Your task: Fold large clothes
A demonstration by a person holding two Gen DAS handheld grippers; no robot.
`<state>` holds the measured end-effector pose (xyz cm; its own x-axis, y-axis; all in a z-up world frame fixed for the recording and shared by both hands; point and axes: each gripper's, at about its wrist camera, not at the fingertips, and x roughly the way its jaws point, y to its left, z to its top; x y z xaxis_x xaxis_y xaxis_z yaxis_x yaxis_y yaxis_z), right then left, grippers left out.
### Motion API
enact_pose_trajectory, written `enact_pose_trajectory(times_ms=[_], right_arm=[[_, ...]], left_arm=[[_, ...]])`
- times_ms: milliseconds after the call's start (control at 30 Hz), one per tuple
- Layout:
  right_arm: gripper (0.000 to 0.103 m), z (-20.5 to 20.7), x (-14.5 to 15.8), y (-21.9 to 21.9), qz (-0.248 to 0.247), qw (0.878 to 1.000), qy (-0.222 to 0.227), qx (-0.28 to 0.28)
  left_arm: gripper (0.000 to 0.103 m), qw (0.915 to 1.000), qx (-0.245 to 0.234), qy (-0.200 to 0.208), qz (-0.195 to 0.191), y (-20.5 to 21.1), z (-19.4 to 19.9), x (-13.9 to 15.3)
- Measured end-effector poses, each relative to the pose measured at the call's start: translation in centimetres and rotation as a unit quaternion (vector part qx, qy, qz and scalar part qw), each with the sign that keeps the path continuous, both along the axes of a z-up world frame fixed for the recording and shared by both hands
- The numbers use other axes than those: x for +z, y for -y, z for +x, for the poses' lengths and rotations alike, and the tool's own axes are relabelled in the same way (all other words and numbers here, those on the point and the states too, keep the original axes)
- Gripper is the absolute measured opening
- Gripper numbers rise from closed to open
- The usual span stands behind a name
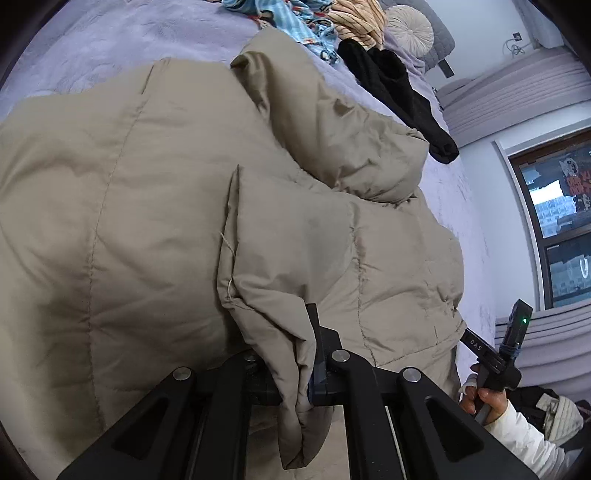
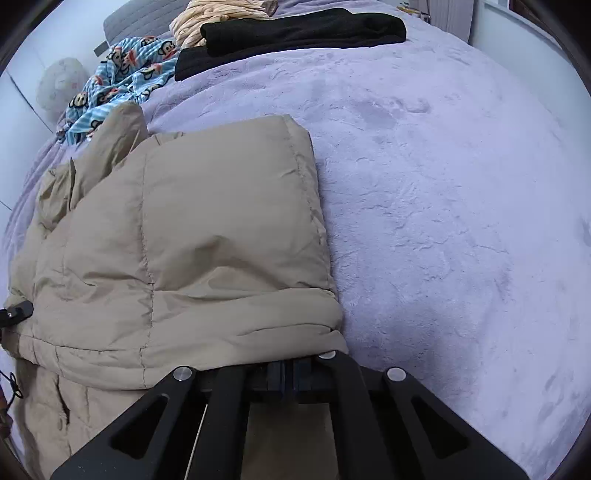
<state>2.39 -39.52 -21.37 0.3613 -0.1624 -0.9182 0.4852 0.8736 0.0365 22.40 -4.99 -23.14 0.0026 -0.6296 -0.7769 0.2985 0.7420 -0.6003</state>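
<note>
A lavender plush bedspread (image 2: 443, 221) covers the bed and serves as the ground for everything else. The largest thing on it is a tan quilted puffer jacket (image 1: 129, 221), lying partly folded on the near part of the bedspread, with one padded sleeve (image 1: 332, 129) bent across its upper side. In the right wrist view the jacket's folded edge runs straight against the bare bedspread, which stretches away to the right of it.

Beyond the jacket, toward the head of the bedspread, lies a black garment (image 2: 295, 33), folded flat. Beside that sits a crumpled blue striped cloth with cartoon monkey faces (image 2: 122, 74), and behind both a cream striped garment (image 2: 218, 14) in a heap. A round pleated cushion (image 1: 410, 27) rests at the far end of the bedspread.

The left gripper (image 1: 314, 365) has its fingers pressed together on a fold of the jacket's hem; the tan fabric bunches between them and hangs down in front of the black frame. The right gripper (image 2: 291, 373) sits at the jacket's near corner, its jaws brought fully together, with the padded hem resting over and just above them; whether fabric is pinched between the pads cannot be told from this view. In the left wrist view the right gripper's body shows at the jacket's far edge, carried by a hand (image 1: 480, 398) in a white sleeve (image 1: 524, 435).

No containers are in sight.
</note>
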Motion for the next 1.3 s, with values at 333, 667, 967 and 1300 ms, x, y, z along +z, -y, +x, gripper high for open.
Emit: enact_pose_trajectory(times_ms=[333,667,967,1300], right_arm=[[0.005,-1.3,1.6,-0.7,0.037,0.999,-0.026,0.004],[0.006,-3.1,8.6,-3.9,0.055,0.995,0.050,0.070],[0.006,3.0,0.4,3.5,0.108,0.994,0.003,0.010],[0.006,2.9,1.8,2.3,0.066,0.998,0.004,0.005]], left_arm=[[0.013,0.9895,0.035,0.086,0.110,-4.1,0.7,4.6],[0.013,0.9859,0.018,0.130,0.104,-1.1,-0.4,8.1],[0.013,0.9599,0.000,0.166,0.226,3.8,-1.0,1.6],[0.014,0.9540,0.000,0.174,0.244,3.7,-1.1,2.8]])
